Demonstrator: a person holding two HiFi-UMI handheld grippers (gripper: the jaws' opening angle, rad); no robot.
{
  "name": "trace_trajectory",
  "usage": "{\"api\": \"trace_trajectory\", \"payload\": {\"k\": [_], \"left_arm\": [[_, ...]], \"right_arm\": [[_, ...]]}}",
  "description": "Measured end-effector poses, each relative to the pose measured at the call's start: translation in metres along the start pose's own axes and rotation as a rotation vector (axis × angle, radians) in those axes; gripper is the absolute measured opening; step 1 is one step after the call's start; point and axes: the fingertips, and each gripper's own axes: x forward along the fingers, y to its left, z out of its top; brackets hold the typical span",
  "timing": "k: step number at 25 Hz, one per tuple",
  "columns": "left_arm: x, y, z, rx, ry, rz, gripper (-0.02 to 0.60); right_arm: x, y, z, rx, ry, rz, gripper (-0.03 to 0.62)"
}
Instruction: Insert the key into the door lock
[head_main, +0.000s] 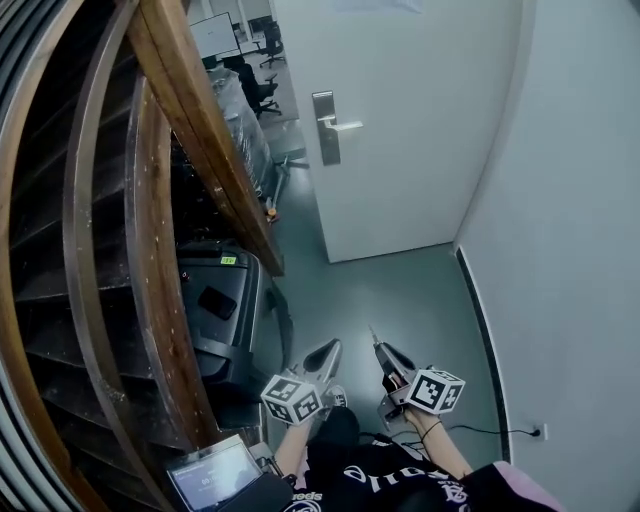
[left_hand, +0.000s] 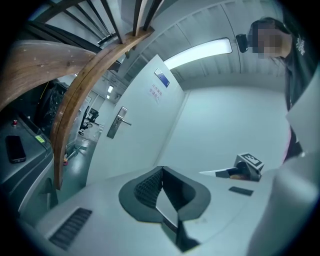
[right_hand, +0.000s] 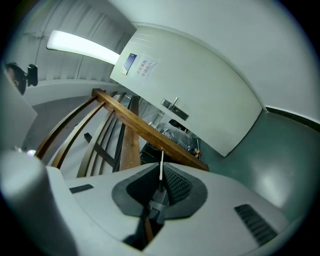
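A white door (head_main: 400, 120) stands ahead with a silver lock plate and lever handle (head_main: 326, 127); the same handle (left_hand: 116, 123) shows far off in the left gripper view, and the handle (right_hand: 175, 108) in the right gripper view. My right gripper (head_main: 376, 344) is shut on a thin silver key (right_hand: 161, 164) whose blade sticks out past the jaw tips, seen as the key (head_main: 373, 335) in the head view. My left gripper (head_main: 330, 350) is shut with nothing in it, the left gripper (left_hand: 161, 170) pointing toward the door. Both are held low, well short of the door.
A curved wooden stair stringer and railing (head_main: 190, 120) rises on the left. A dark case (head_main: 222, 300) sits on the floor under it. A grey wall (head_main: 580, 200) is on the right, with a cable and socket (head_main: 537, 432) low down. A tablet (head_main: 212, 475) sits near the person's lap.
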Motion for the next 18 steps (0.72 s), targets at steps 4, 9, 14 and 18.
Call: {"api": "trace_trajectory", "payload": {"k": [4,9,14,18], "left_arm": [[0.027,0.041,0.031,-0.003,-0.003,-0.021,0.005],[0.053,0.083,0.057,-0.003,0.004,-0.058,0.005],[0.072,0.113,0.074,-0.015,0.007,-0.076,0.005],[0.085,0.124,0.076,-0.026,0.022,-0.088,0.005]], "right_arm": [[0.054,-0.001,0.028,0.001,-0.02,-0.008,0.037],[0.107,-0.002,0.053,0.017,-0.065,-0.02,0.037],[0.141,-0.007,0.067,0.013,-0.076,-0.045,0.037],[0.16,-0.011,0.078,0.024,-0.075,-0.052,0.037]]}}
